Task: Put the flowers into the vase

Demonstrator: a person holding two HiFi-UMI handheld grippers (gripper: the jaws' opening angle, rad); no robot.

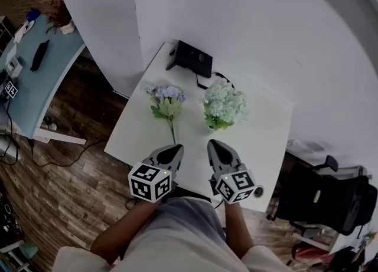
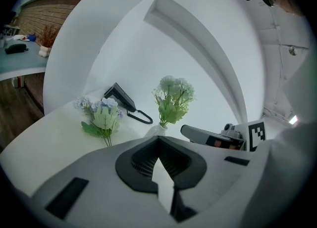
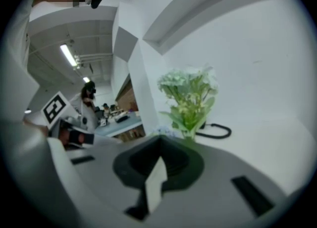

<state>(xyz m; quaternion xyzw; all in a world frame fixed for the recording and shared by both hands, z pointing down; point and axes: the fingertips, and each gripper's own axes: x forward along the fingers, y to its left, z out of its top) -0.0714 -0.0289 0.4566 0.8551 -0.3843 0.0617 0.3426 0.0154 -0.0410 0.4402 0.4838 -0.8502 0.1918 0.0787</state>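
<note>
A bunch of blue-purple flowers (image 1: 167, 102) (image 2: 101, 115) lies flat on the white table (image 1: 260, 147), its stem pointing toward me. To its right a white-green bunch (image 1: 224, 105) (image 2: 173, 96) (image 3: 190, 98) stands upright in a small pale vase (image 2: 154, 131). My left gripper (image 1: 175, 148) (image 2: 158, 140) hovers at the near table edge, just short of the lying stem's end, shut and holding nothing. My right gripper (image 1: 214, 145) (image 3: 159, 140) sits beside it in front of the vase, also shut and holding nothing.
A black device (image 1: 190, 58) (image 2: 121, 98) with a looped cable (image 3: 215, 132) sits at the table's far edge against the white wall. A blue desk (image 1: 35, 70) stands off to the left and a black office chair (image 1: 322, 197) to the right.
</note>
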